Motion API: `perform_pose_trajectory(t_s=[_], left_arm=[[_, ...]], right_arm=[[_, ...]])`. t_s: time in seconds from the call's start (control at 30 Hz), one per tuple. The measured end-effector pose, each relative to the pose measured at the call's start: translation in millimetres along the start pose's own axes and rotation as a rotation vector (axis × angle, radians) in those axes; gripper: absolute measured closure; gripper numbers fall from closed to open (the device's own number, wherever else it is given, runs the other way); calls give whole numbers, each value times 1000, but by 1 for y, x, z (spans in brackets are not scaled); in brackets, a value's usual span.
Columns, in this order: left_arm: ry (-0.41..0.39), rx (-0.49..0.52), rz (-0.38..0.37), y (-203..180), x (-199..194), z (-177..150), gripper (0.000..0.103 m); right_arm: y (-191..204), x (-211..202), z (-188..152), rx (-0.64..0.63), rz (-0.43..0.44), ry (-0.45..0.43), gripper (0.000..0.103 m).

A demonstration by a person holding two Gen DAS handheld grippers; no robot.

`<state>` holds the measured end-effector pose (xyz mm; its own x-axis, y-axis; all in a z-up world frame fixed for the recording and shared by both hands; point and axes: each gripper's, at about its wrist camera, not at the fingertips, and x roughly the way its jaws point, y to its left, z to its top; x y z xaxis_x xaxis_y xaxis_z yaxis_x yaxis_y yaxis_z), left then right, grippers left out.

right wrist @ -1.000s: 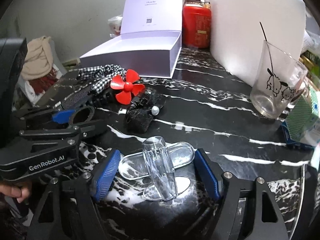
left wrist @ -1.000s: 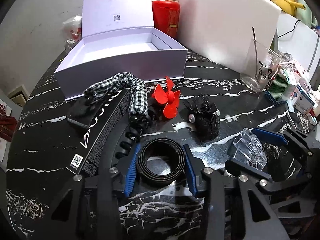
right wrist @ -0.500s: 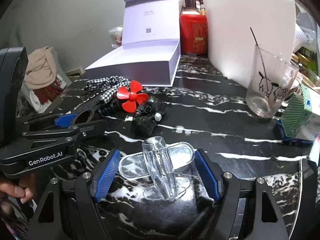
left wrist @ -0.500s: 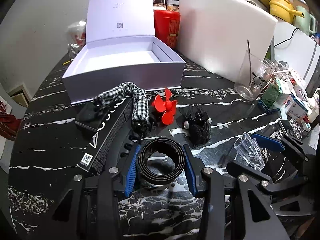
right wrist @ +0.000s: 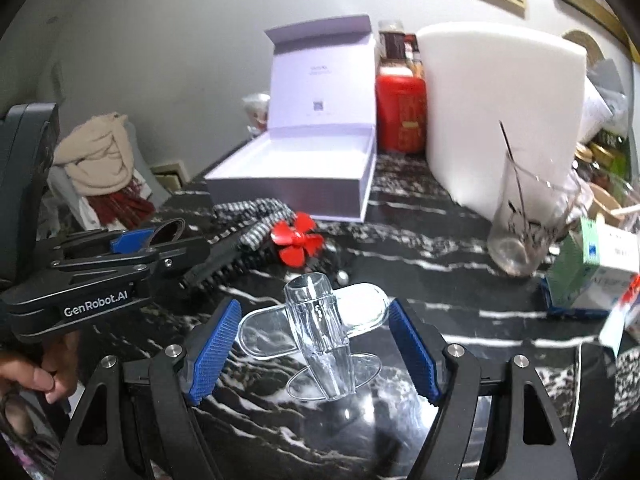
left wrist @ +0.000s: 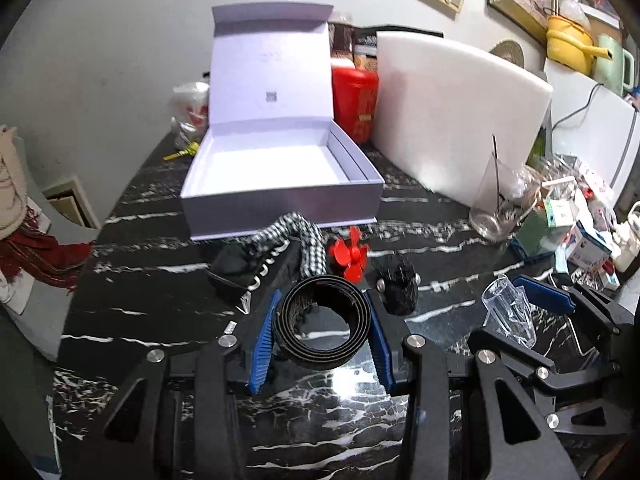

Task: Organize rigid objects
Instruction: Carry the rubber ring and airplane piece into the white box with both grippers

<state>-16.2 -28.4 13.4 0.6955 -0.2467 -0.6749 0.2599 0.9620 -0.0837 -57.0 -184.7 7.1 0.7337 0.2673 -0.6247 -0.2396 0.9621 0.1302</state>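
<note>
My left gripper [left wrist: 322, 330] is shut on a coiled black belt [left wrist: 324, 322] and holds it above the black marble table [left wrist: 160, 264]. My right gripper [right wrist: 316, 344] is shut on a clear plastic toy plane [right wrist: 320, 332], its blue pads pressing on the wing tips. An open white gift box [left wrist: 276, 176] stands behind, lid up and inside bare. In front of it lie a checked fabric band [left wrist: 296, 236], a red propeller [left wrist: 350, 256], a black lace piece [left wrist: 398, 284] and a long black box [left wrist: 264, 276]. The right wrist view shows the left gripper [right wrist: 132, 240] at the left with the belt.
A white foam board [left wrist: 456, 120] and a red canister [left wrist: 354, 104] stand at the back. A drinking glass [left wrist: 496, 200] and small cartons [left wrist: 560, 224] crowd the right edge. A chair with clothes [right wrist: 100, 168] stands left of the table. A hand [right wrist: 36, 372] holds the left gripper.
Both grippers have risen off the table with the belt and the clear plane in them. The box and the items in front of it now look farther away.
</note>
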Motion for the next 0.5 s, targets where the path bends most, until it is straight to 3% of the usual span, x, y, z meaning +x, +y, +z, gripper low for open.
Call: perform_pose_trajectory(t_s=[0.5], left_arm=[[-22,-33,-3,23,10,47,62]], right_arm=[[9,7,50,-28,27,-61,26]])
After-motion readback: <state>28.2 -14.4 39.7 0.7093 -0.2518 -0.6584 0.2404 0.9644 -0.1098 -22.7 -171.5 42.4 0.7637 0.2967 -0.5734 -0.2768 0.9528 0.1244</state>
